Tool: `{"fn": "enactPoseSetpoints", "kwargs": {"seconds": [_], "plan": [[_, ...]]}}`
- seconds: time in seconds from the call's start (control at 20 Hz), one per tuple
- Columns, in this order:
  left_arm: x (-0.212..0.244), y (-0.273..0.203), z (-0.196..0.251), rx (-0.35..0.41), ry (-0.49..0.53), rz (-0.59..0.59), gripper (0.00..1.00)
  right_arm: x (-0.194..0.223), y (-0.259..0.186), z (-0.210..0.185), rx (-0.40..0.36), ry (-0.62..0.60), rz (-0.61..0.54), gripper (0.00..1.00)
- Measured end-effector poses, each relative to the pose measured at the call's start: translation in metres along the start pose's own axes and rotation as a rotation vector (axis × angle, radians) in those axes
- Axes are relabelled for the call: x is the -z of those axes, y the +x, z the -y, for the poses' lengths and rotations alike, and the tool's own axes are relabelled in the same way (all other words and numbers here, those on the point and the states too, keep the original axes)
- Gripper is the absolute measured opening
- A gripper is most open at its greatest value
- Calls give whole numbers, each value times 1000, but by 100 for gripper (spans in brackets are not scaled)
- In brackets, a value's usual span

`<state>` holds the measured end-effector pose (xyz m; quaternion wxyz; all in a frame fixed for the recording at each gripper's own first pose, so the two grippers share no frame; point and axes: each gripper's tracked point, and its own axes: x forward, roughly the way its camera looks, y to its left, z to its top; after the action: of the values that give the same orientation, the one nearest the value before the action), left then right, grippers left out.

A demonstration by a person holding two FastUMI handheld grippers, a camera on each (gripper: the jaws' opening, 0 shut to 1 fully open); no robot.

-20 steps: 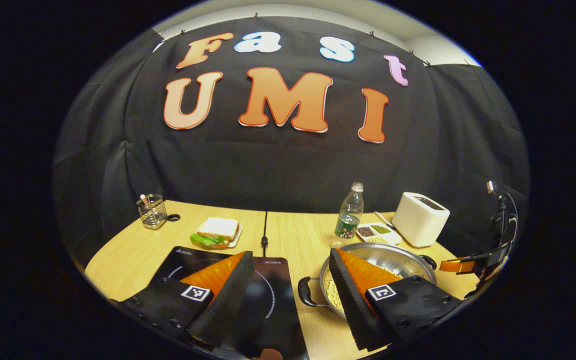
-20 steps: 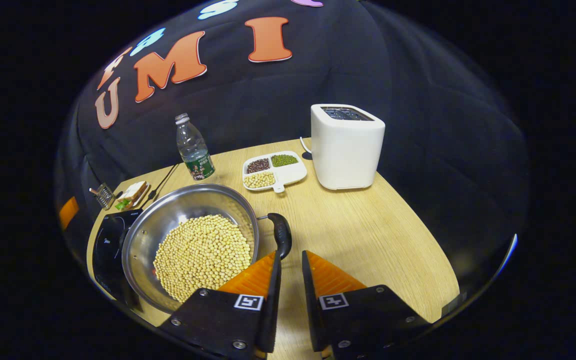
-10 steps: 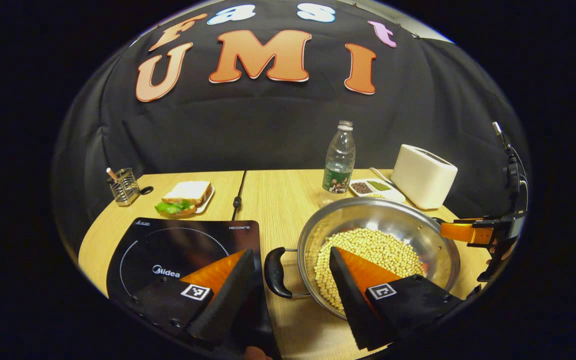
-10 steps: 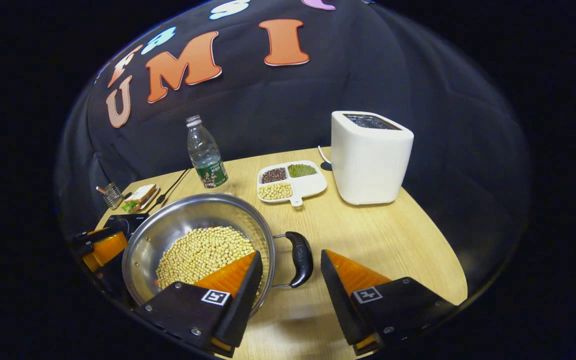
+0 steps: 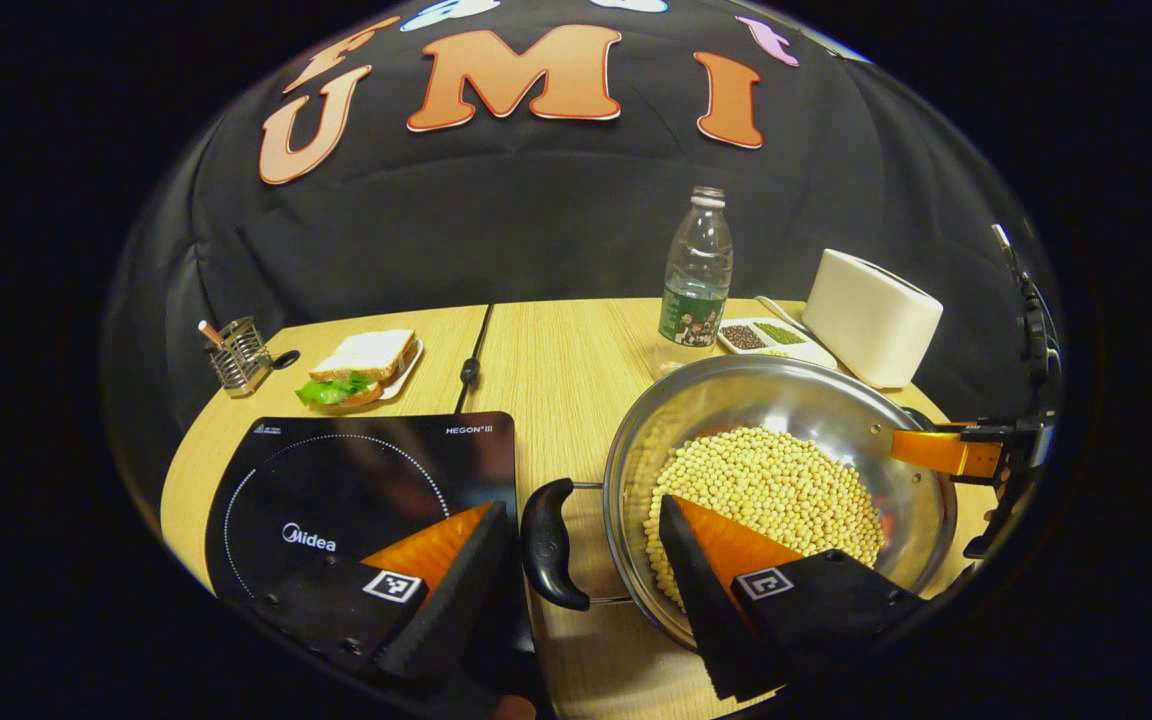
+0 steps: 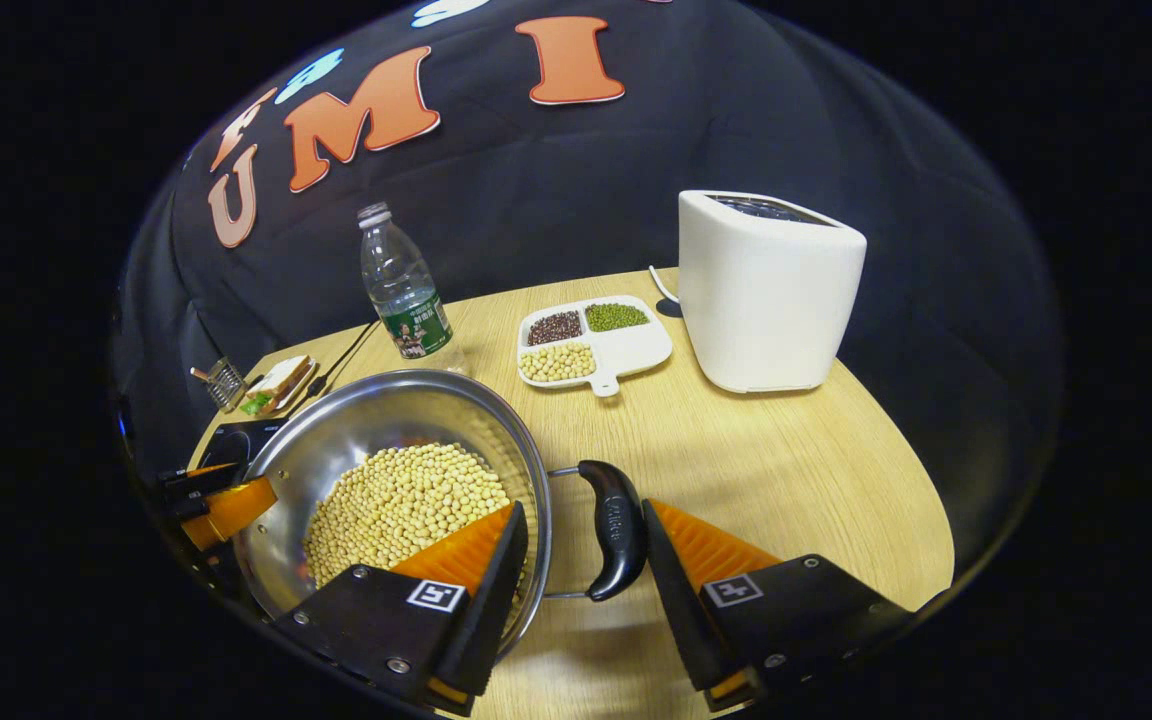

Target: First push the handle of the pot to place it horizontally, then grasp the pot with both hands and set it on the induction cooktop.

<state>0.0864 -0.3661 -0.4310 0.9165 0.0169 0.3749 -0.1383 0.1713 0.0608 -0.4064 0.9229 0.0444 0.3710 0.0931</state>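
both tongs had closed in since a moment before. we held left tongs [image 5: 581, 560] and right tongs [image 6: 581, 570] spread, each straddling a handle [image 5: 546, 545] for a level lift; pot [image 5: 796, 420] sat on table [image 5: 556, 350] beside cooktop [image 5: 356, 490].

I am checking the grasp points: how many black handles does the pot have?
2: one handle on the pot's cooktop side, one handle on its opposite side, each between a gripper's fingers.

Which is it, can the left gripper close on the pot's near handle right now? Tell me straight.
Probably yes. The left gripper is open with the pot's black handle sitting between its fingers, beside the induction cooktop. Nothing lies between the fingers and the handle.
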Motion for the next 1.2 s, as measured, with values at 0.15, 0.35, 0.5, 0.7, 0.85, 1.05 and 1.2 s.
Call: {"fn": "enactPoseSetpoints", "kwargs": {"seconds": [0.15,0.35,0.5,0.7,0.85,1.05,1.2], "plan": [[-2,5,-6,-20,9,4,100,0,1,1,-3,15,-8,62],[-1,9,-3,-32,17,-15,81,2,1,0,8,12,-12,57],[1,9,-3,-40,16,-26,65,0,-1,-1,7,29,-5,52],[4,7,1,-42,-3,-44,54,0,-3,-2,15,53,-1,45],[10,1,8,-25,-36,-70,52,-9,-7,-2,42,53,17,45],[4,-9,10,-15,-41,-67,54,-8,-20,-3,52,77,27,45],[-10,-21,3,-18,-30,-44,57,-9,-25,-6,38,101,40,44]]}}
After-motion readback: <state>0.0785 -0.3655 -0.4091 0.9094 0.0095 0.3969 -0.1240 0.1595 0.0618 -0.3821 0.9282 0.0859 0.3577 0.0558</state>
